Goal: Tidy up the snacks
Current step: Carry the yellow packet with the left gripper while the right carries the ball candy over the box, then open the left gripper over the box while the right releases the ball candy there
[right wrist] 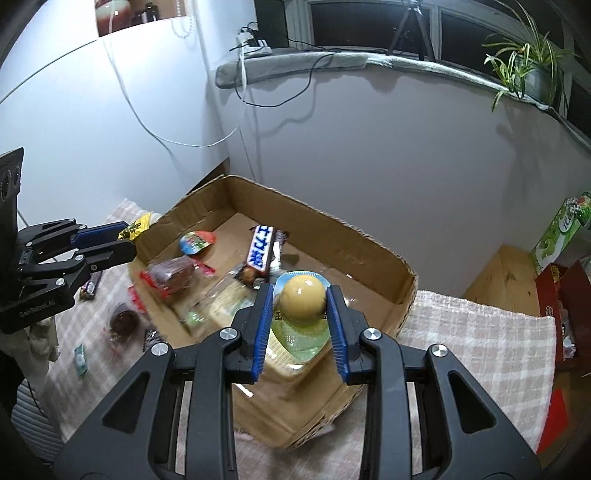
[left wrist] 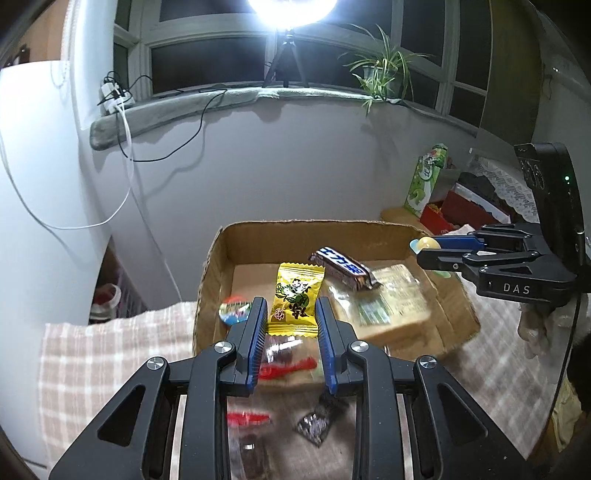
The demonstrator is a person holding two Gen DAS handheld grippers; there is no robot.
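Both fingers gripping: left gripper (left wrist: 291,314) yellow sachet (left wrist: 295,299), right gripper (right wrist: 300,306) jelly cup (right wrist: 303,300); checked cloth (left wrist: 110,354), cardboard box (left wrist: 321,230), windowsill (left wrist: 221,99).

A round lamp (left wrist: 291,9) on the windowsill (left wrist: 221,101) glares white, casting cable and plant shadows down the wall below it. Both fisheye views bend and darken toward their edges; items nearest the lenses smear.

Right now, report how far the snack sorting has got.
Done: a chocolate bar, a round-lidded cup and a flat packet lie in the cardboard box. In hand: left gripper holds a yellow packet; right gripper holds a yellow ball snack. Left: wrapped snacks on the cloth.
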